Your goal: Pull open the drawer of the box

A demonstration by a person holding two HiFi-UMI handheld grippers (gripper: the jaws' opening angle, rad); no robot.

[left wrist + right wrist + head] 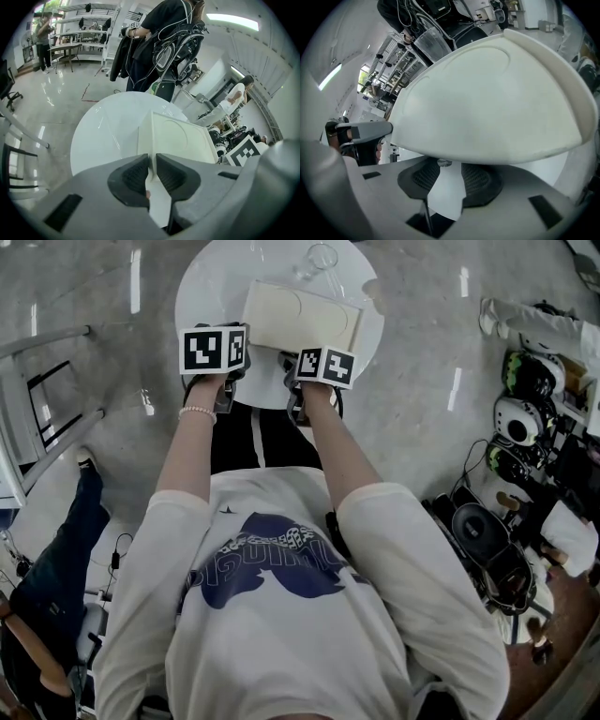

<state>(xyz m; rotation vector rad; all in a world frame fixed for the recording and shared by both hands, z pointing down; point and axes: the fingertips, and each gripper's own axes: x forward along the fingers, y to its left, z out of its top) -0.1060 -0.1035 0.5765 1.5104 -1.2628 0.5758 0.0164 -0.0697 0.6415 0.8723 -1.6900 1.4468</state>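
A cream box [302, 317] lies on the round white table [211, 287]. My left gripper [239, 357] is at the box's left near corner. In the left gripper view this gripper [151, 176] is shut on a thin upright edge of the box [180, 138], with both pads against it. My right gripper [302, 362] is at the box's near side. In the right gripper view the box [487, 103] fills the frame just above this gripper [449, 180]. A white pull tab [447, 194] hangs from a small rivet between its jaws, which stand apart.
A clear glass [319, 259] stands on the table behind the box. Helmets, cables and gear [511, 418] crowd the floor at the right. A metal frame [37, 399] and a bystander's leg [66, 549] are at the left. A person [159, 42] stands past the table.
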